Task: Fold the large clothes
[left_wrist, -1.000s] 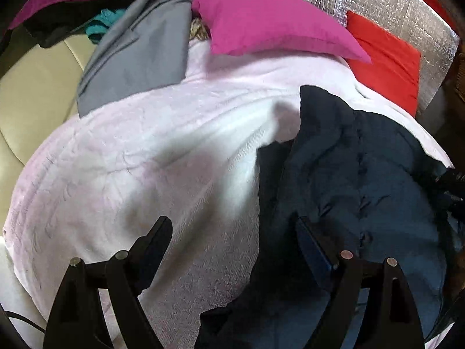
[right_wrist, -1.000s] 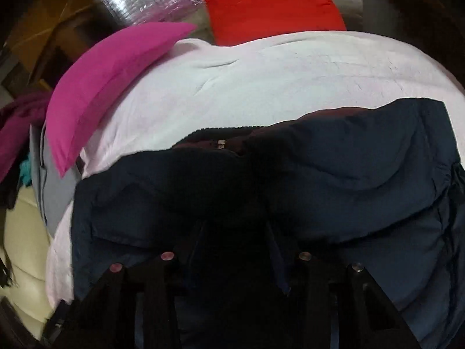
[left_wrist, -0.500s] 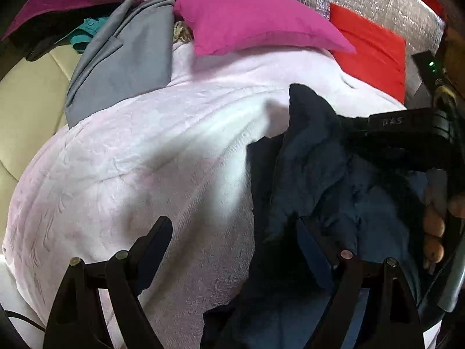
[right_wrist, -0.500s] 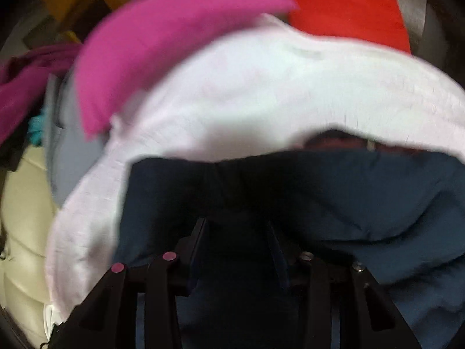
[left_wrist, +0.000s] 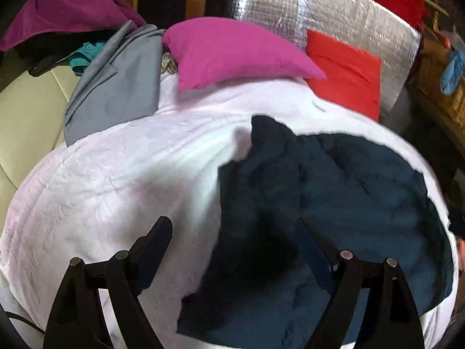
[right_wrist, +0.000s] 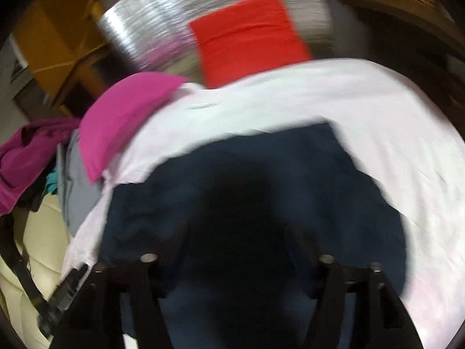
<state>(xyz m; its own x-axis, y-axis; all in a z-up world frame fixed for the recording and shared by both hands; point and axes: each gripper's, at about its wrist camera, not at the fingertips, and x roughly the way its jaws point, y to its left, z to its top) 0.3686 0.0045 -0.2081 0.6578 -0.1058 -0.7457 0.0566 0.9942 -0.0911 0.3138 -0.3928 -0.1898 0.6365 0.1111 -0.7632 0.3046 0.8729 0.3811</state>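
Observation:
A dark navy padded garment lies folded on a pale pink blanket, right of centre in the left wrist view. My left gripper is open and empty above the garment's left edge. In the blurred right wrist view the same garment fills the lower middle, on the pink blanket. My right gripper is open and empty above the garment.
A magenta pillow and a red pillow lie at the far end before a silver foil sheet. Grey clothing and purple clothing pile at the far left on a cream sofa.
My right gripper was shut on a fold of the navy garment, carried it across, then opened and drew back. The garment now lies flatter. My left gripper stayed open.

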